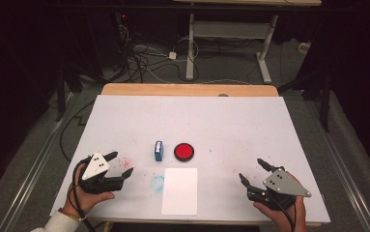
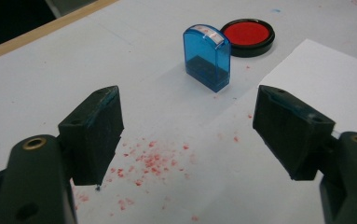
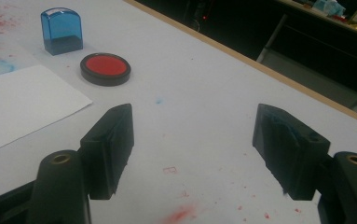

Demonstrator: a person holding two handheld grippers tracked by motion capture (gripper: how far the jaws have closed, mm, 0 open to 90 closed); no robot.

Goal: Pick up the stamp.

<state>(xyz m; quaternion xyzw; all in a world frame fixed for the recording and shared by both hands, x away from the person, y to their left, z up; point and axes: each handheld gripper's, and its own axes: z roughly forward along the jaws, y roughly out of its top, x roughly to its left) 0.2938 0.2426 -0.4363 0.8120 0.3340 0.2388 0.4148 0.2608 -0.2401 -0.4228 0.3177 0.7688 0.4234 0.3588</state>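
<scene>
A blue translucent stamp (image 1: 159,151) (image 2: 207,57) (image 3: 61,31) stands upright near the table's middle. Just to its right lies a round red ink pad (image 1: 184,152) (image 2: 247,35) (image 3: 105,68) in a black case. A blank white sheet of paper (image 1: 179,190) (image 2: 334,79) (image 3: 22,105) lies in front of both. My left gripper (image 1: 120,164) (image 2: 188,135) is open at the front left, empty, its jaws pointing toward the stamp. My right gripper (image 1: 253,170) (image 3: 192,151) is open at the front right, nothing between its jaws.
The white table top (image 1: 231,121) carries red ink specks (image 1: 123,161) (image 2: 148,161) near the left gripper, a blue smudge (image 1: 157,183) left of the paper, and red marks (image 3: 181,213) by the right gripper. A wooden edge (image 1: 187,89) runs along the far side. Cables and a desk frame sit beyond.
</scene>
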